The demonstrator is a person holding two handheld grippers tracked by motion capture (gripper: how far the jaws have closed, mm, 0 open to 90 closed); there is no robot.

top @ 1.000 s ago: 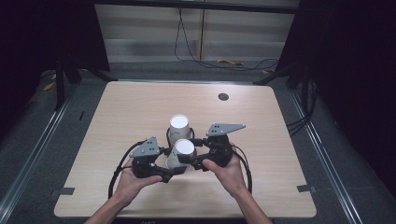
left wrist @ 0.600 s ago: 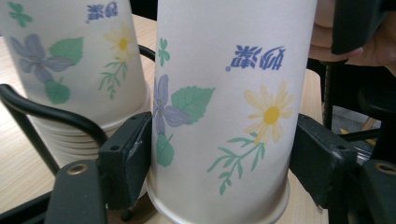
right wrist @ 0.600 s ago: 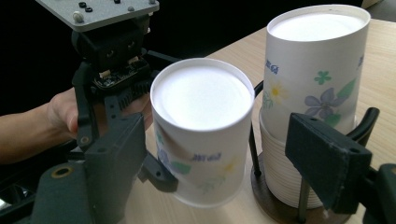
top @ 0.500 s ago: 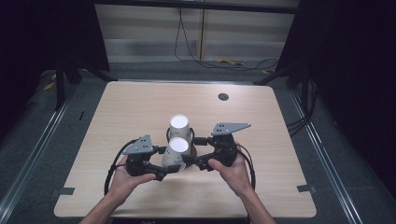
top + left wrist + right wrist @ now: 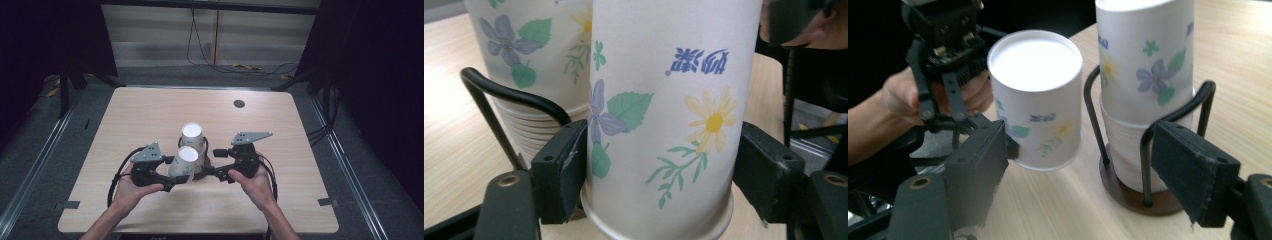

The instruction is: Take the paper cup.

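Left gripper (image 5: 176, 177) clamps an upside-down paper cup (image 5: 184, 161), held just beside the cup stack (image 5: 194, 137) in its wire holder. Right gripper (image 5: 214, 161), jaws apart, nothing held, near the stack's other side.

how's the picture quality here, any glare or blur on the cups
High view: sharp but dim at the edges, and the two cup bottoms glare white, the held cup and the stack. Left gripper view: the held cup is crisp, the stack behind it slightly soft. Right gripper view: soft all over, its own tongs blurred, the cup's bottom washed out.
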